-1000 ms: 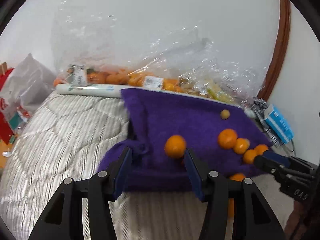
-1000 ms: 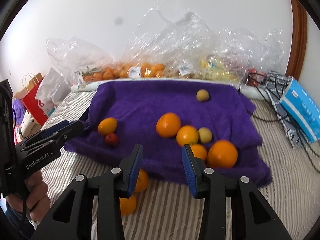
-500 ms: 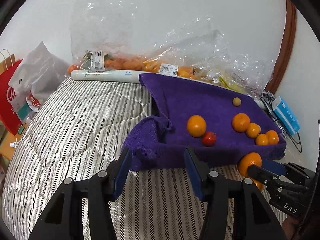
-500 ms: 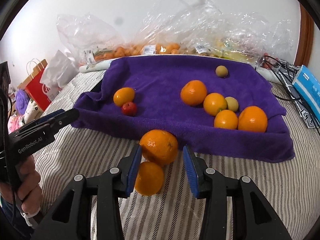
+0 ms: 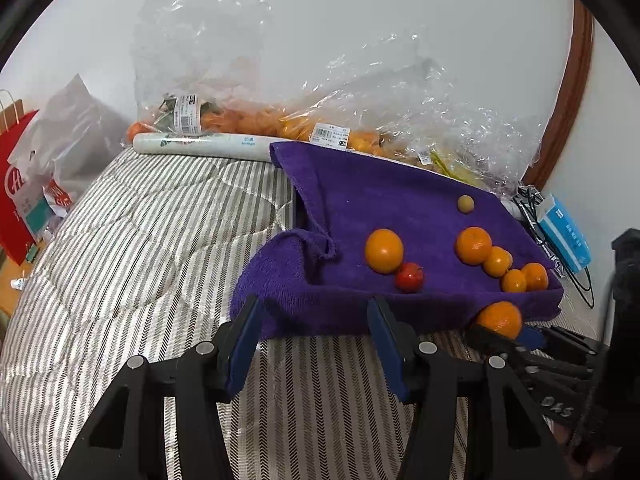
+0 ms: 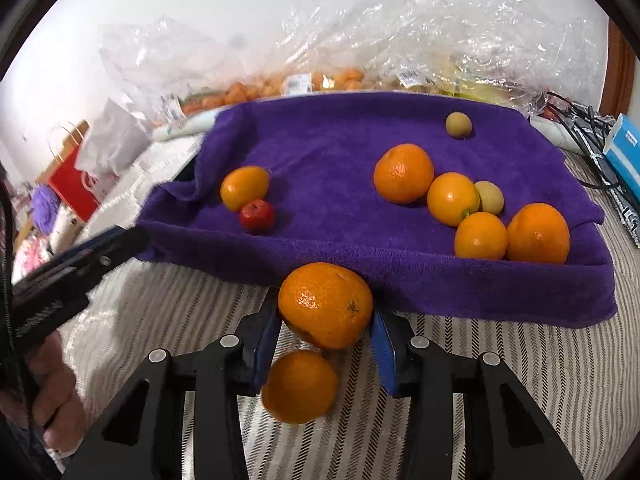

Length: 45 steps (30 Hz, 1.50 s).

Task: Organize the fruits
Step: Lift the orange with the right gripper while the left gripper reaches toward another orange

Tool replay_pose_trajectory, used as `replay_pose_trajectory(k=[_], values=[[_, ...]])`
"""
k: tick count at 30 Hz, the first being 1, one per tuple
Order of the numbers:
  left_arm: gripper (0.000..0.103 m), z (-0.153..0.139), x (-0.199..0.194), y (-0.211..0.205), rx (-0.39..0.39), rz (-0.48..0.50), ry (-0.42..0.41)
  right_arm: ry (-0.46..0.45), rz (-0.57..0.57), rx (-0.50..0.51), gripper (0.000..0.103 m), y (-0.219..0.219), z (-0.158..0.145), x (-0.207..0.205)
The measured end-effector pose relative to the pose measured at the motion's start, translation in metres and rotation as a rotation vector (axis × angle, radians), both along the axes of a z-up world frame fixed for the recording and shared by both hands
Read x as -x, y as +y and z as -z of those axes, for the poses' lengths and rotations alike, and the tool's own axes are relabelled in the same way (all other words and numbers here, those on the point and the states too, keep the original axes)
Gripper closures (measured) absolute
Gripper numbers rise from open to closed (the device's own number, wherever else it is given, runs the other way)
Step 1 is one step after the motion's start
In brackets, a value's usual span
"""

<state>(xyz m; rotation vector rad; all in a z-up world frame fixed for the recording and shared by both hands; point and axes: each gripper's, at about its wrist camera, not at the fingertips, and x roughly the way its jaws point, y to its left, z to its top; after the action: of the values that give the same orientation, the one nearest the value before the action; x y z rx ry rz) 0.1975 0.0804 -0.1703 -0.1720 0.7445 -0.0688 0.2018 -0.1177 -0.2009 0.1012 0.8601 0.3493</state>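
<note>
A purple towel (image 6: 340, 148) lies on the striped bed with several oranges, two small yellow-green fruits and a small red fruit (image 6: 257, 216) on it. My right gripper (image 6: 326, 324) is shut on a large orange (image 6: 325, 305), held just in front of the towel's near edge. A second orange (image 6: 299, 386) lies on the bedspread below it. My left gripper (image 5: 312, 338) is open and empty, in front of the towel's left corner (image 5: 276, 280). In the left wrist view the held orange (image 5: 500, 318) shows at the right with the right gripper.
Clear plastic bags of oranges and other fruit (image 5: 248, 120) lie along the wall behind the towel, with a white roll (image 5: 200, 146). A blue box (image 5: 564, 232) and cables are at the right. A red paper bag (image 5: 16, 184) stands left of the bed.
My right gripper moved down to the orange in front of the towel and closed on it. My left gripper pulled back from the towel and stayed open.
</note>
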Motion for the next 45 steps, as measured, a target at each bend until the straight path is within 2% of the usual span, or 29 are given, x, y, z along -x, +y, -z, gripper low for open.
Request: replay_pose_trajectory(k=[3,10,17,25,35,42,45], values=[[0.052,0.002,-0.002,0.001,0.005,0.001,0.012,-0.036,-0.003,-0.039,0.061,-0.005,-0.009,0.004],[0.052,0.013,-0.008,-0.001,0.008,-0.005,0.062,-0.079,0.015,-0.053,0.061,-0.019,-0.018,0.009],[0.052,0.020,-0.012,-0.006,-0.016,-0.016,0.092,-0.102,0.032,0.007,0.061,-0.034,-0.014,0.013],[0.052,0.020,-0.012,-0.003,0.007,-0.037,0.089,-0.142,0.051,0.077,0.061,-0.046,-0.012,0.032],[0.063,0.022,-0.013,0.001,0.027,-0.057,0.103,-0.170,0.148,0.142,0.061,-0.074,-0.010,0.054],[0.063,0.021,-0.012,-0.009,-0.009,0.004,0.113,-0.062,0.180,0.104,0.061,-0.089,0.004,0.047],[0.063,0.020,-0.011,-0.011,-0.007,0.016,0.110,-0.053,0.202,0.091,0.061,-0.095,0.005,0.045]])
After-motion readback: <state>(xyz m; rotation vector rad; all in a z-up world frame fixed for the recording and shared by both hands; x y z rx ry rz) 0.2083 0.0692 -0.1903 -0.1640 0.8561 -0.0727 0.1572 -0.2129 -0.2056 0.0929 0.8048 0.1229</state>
